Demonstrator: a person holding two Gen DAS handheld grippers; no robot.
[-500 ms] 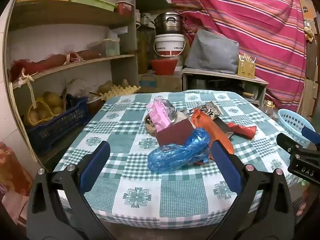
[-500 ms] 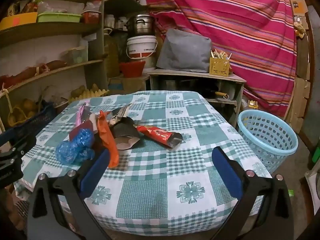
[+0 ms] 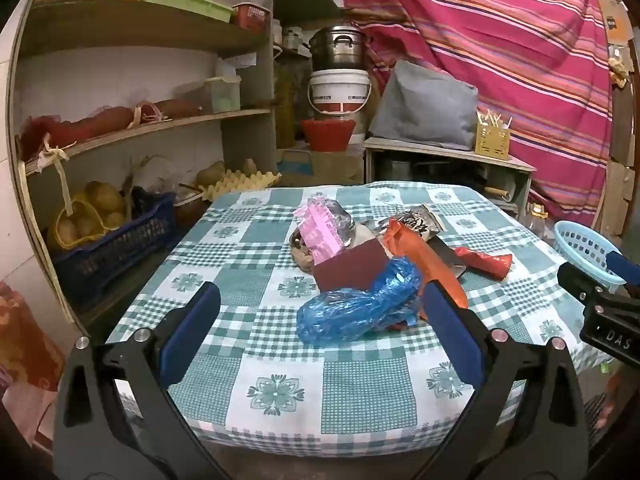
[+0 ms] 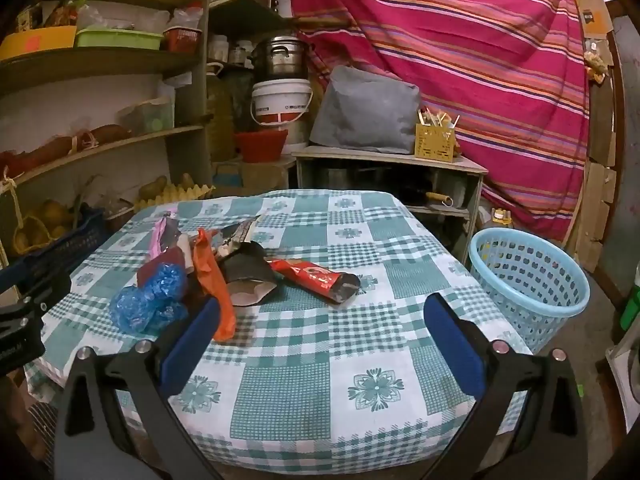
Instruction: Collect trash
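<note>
While both grippers hung above the counter's near edge, the left gripper (image 3: 320, 320) and the right gripper (image 4: 320, 324) had their jaws wide apart, holding nothing. Trash lay heaped toward the counter's (image 4: 304, 384) left side: a blue plastic bag (image 3: 356, 304), an orange wrapper (image 4: 212, 280), a red packet (image 4: 316, 278). The blue basket (image 4: 528, 280) stood on the floor beyond the right edge.
</note>
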